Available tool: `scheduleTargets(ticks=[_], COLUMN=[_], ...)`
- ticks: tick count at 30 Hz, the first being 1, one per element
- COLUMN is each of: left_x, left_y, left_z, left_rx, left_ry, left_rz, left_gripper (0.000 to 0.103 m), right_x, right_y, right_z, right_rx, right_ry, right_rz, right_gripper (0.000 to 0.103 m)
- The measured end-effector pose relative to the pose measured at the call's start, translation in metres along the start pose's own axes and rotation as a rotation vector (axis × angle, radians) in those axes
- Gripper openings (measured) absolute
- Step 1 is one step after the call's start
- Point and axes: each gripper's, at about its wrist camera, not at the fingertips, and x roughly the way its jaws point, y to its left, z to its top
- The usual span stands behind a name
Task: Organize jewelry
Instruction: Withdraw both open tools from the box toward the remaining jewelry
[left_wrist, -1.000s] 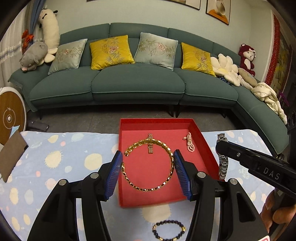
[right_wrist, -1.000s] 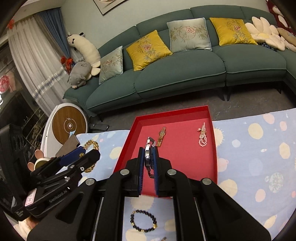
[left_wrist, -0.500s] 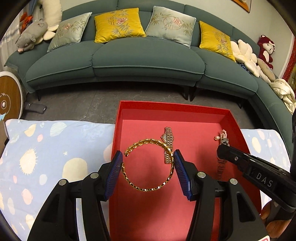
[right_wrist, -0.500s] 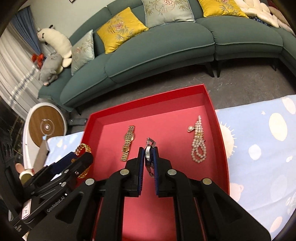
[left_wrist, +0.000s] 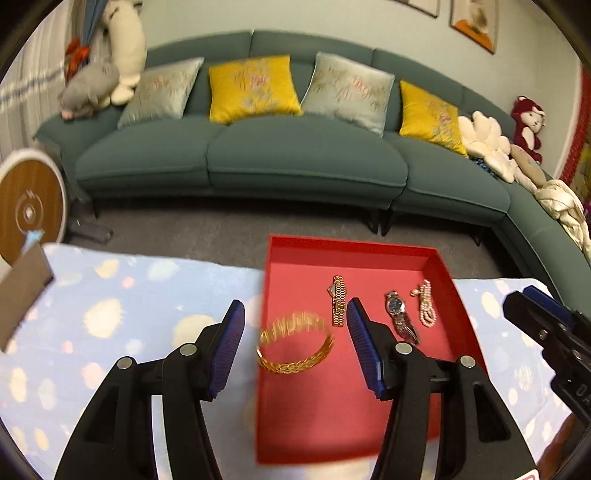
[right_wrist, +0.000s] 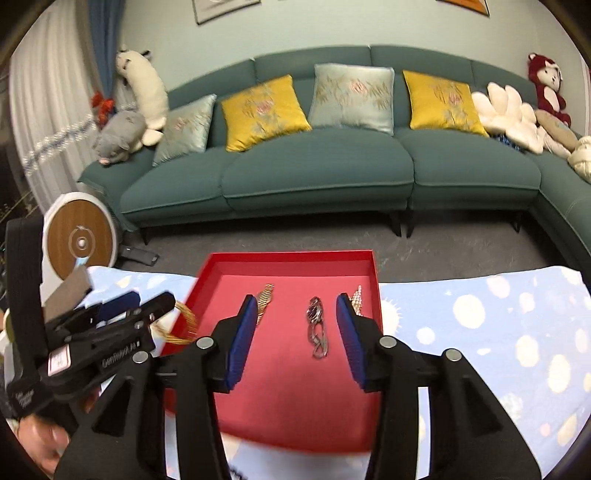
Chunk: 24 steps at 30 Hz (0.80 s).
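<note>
Jewelry lies in the red tray: gold watch, silver watch, pearls. Right tongs have just been opening, nothing pinched. Left tongs are spread, the gold bangle loose between them, at the tray's 9 o'clock edge.

Both cams ride the grippers, tilted down and forward, close over the red tray toward the green sofa. Left cam sits left of the tray, right cam centred on it. Shared: tray, sofa, blue spotted cloth.

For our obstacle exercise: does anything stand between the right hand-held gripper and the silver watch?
Nothing visible. The right hand-held gripper has just been opening its jaws; the silver watch lies bare on the red tray floor, in line between them, untouched.
</note>
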Motion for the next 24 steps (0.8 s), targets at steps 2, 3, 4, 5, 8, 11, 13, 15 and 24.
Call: scheduleTargets(ticks=[2,3,4,5,8,11,13,15,24], left_x=[-0.031,-0.049,-0.063,-0.077,-0.110,-0.136,-0.143,-0.146,-0.138], left_y=[0.001,0.002,0.003,0.004,0.005,0.006,0.010,0.016,0.024], left_z=[-0.007,-0.014,-0.020,-0.026,-0.049,-0.080,-0.099,-0.116,-0.155], left_rx=[0.023,0.031,0.035,0.037,0.054,0.070,0.061,0.036,-0.011], left_ry=[-0.031,-0.048,-0.062,-0.065,-0.049,-0.062,-0.051,-0.019,0.047], left_rz=[0.003,0.006,0.008,0.009,0.003,0.047,0.070,0.062,0.045], left_gripper=[0.063,0.065,0.065,0.066,0.067,0.073,0.073,0.073,0.073], right_x=[-0.034,-0.048,-0.061,-0.075,-0.113,-0.134,-0.142,-0.147,-0.141], right_y=[0.001,0.003,0.004,0.004,0.013,0.021,0.023,0.024,0.021], right_z=[-0.010,-0.012,-0.017,-0.022,-0.044,-0.073,-0.092,-0.110,-0.142], right_rx=[-0.010,-0.004,0.007,0.017,0.017,-0.010,-0.008,-0.007,-0.028], right_ry=[-0.015,-0.022,-0.023,-0.027,-0.065,-0.067,-0.042,-0.017,0.040], right_rz=[0.017,0.028,0.045,0.063,0.059,0.031,0.042,0.051,0.033], right_gripper=[0.043,0.046,0.052,0.055,0.068,0.070,0.070,0.070,0.070])
